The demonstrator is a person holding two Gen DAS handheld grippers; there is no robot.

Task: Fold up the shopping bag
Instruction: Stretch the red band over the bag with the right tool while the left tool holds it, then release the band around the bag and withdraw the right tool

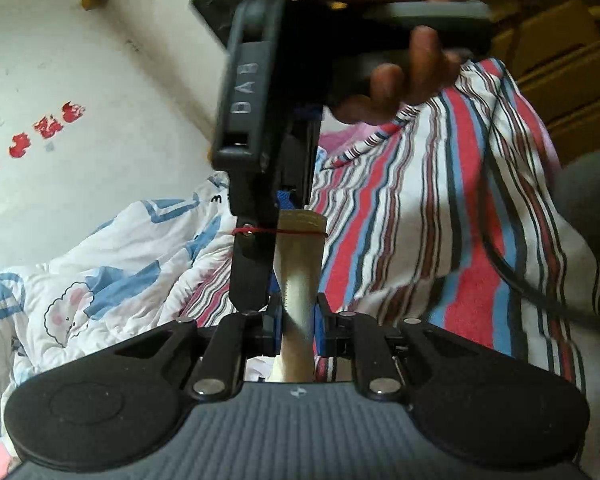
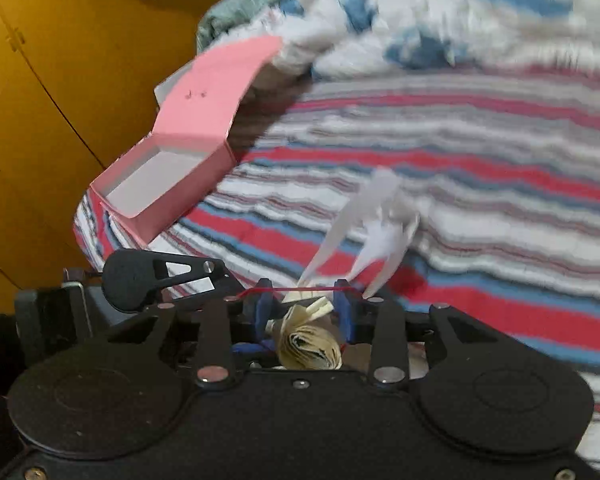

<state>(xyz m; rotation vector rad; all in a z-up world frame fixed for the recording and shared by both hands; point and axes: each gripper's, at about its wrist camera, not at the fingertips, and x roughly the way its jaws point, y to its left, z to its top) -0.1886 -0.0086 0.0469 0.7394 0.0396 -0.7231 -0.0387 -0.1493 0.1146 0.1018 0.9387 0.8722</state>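
Note:
The shopping bag [image 1: 300, 276] is rolled into a tight beige tube. In the left wrist view my left gripper [image 1: 298, 320] is shut on one end of it, blue pads on both sides. My right gripper [image 1: 268, 224] comes in from above and holds the tube's other end, a red rubber band [image 1: 296, 232] across its fingers. In the right wrist view the roll's spiral end [image 2: 310, 344] sits between the blue pads of my right gripper [image 2: 306, 308], and the bag's pale handles [image 2: 364, 232] stick out, blurred. Both grippers are above the striped bed.
A striped red, blue and white blanket [image 2: 460, 168] covers the bed. An open pink box [image 2: 172, 160] lies at its edge beside yellow cabinet doors [image 2: 40, 100]. A white and blue quilt [image 1: 100, 272] is bunched against the wall. A black cable [image 1: 520, 272] crosses the blanket.

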